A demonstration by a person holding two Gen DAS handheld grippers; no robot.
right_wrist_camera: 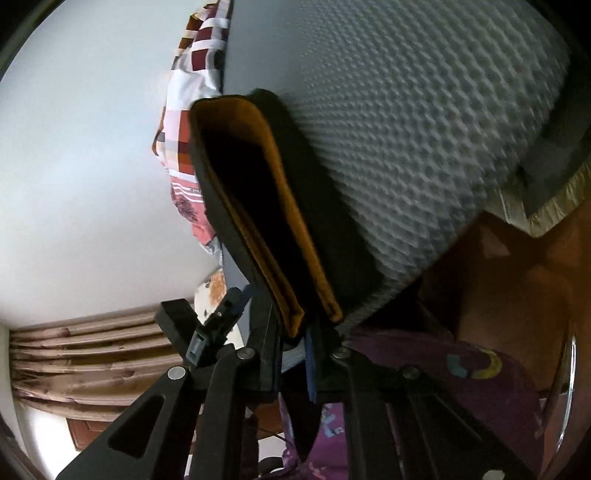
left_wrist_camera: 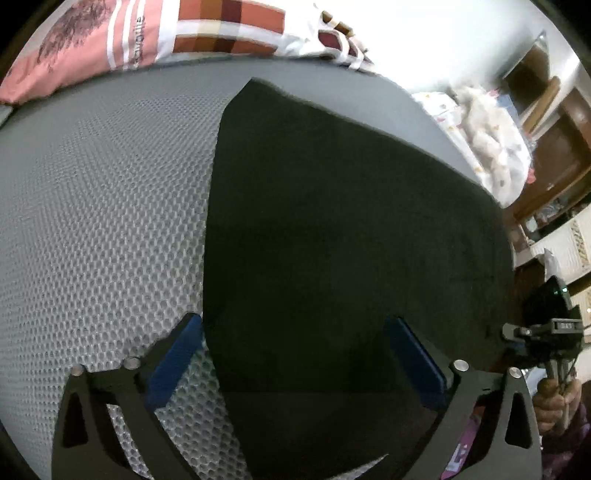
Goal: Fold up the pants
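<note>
Dark pants [left_wrist_camera: 351, 221] lie folded flat on a grey mesh mattress [left_wrist_camera: 92, 203]. My left gripper [left_wrist_camera: 295, 354] hangs open wide over their near edge, one blue pad [left_wrist_camera: 177, 354] above the mattress, the other above the cloth, nothing pinched. In the right wrist view the pants [right_wrist_camera: 332, 229] show edge-on as stacked layers with an orange-brown inner side. My right gripper [right_wrist_camera: 301, 332] is shut on their corner at the mattress edge [right_wrist_camera: 424, 129]. A hand [left_wrist_camera: 554, 402] holding that gripper shows at the right of the left wrist view.
A pink pillow [left_wrist_camera: 74, 48] and checked bedding [left_wrist_camera: 229, 33] lie along the far side of the mattress. White patterned bedding [left_wrist_camera: 484, 136] is heaped at the right, with wooden furniture [left_wrist_camera: 554, 155] behind. A purple sleeve [right_wrist_camera: 424, 387] and curtains [right_wrist_camera: 85, 350] are close by.
</note>
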